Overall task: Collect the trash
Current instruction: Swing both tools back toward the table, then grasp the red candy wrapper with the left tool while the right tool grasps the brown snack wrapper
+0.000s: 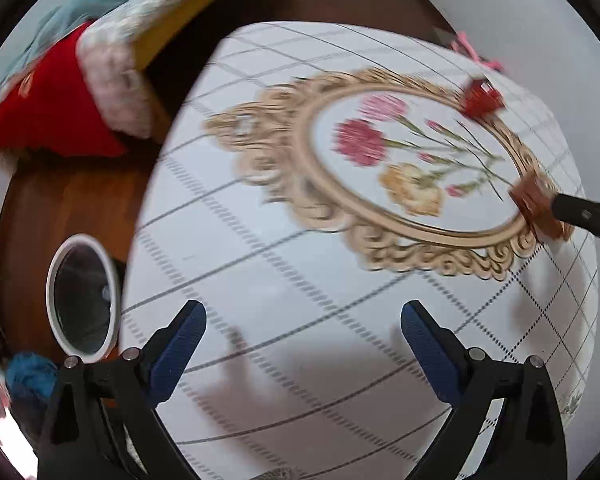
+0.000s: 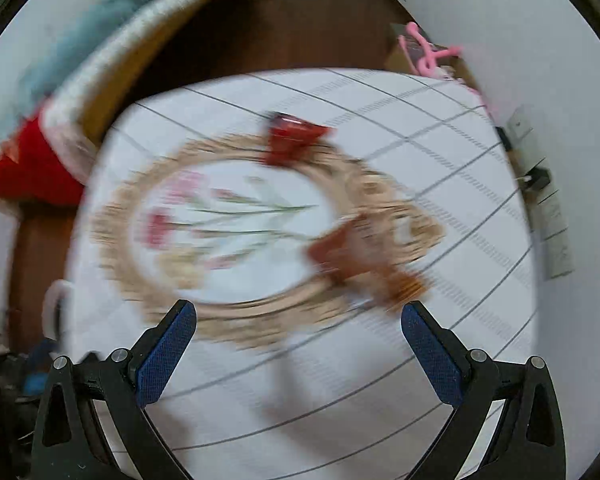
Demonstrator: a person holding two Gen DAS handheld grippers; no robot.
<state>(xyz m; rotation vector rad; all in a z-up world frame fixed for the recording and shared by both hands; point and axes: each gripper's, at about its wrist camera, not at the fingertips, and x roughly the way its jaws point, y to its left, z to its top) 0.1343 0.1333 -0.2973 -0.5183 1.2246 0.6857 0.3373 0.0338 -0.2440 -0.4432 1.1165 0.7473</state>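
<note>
A table with a white checked cloth and an oval flower print carries two wrappers. In the left wrist view, a red wrapper lies at the far right and a brown wrapper sits on the oval's right rim. A black finger of the other tool reaches in right beside the brown one. My left gripper hangs open over bare cloth, nothing between its fingers. The right wrist view is blurred. There my right gripper is open, the brown wrapper just ahead of its right finger, the red wrapper farther off.
A white-rimmed bin stands on the wooden floor left of the table. A bed with a red blanket and teal bedding lies beyond the table's left corner. A pink hanger and a power strip are by the right wall.
</note>
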